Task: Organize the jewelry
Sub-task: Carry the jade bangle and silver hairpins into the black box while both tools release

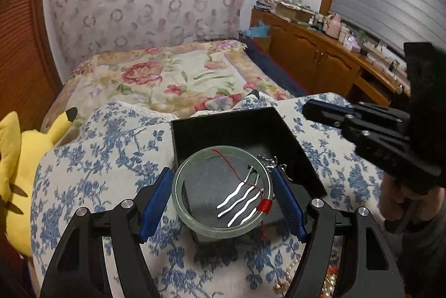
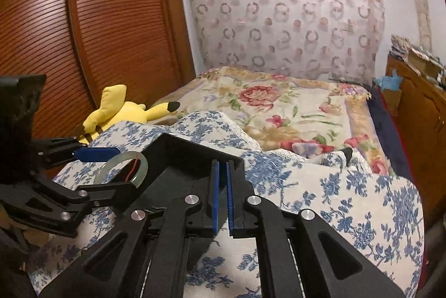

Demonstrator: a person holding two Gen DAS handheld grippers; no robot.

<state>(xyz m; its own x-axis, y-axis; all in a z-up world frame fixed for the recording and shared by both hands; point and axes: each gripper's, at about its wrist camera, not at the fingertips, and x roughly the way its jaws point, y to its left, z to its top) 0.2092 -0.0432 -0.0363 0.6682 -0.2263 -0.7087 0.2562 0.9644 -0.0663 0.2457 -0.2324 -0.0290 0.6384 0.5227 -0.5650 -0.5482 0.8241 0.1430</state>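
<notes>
My left gripper (image 1: 221,182) is shut on a pale green jade bangle (image 1: 181,196), holding it across its width above an open black box (image 1: 223,127). A red thread and tassel (image 1: 264,206) hang on the bangle. Inside the box lie silver wavy earrings (image 1: 239,200) and a silver chain (image 1: 267,160). My right gripper (image 2: 222,166) is nearly shut, empty, hovering at the box's right wall (image 2: 195,155). The bangle also shows in the right wrist view (image 2: 140,166), as does the left gripper (image 2: 106,158). The right gripper appears in the left wrist view (image 1: 309,108).
The box sits on a blue floral cloth (image 1: 97,158) on a bed with a flowered blanket (image 1: 178,74). A yellow plush toy (image 1: 16,166) lies at the left. Beads (image 1: 329,286) lie at the bottom right. A wooden cabinet (image 1: 312,52) stands to the right.
</notes>
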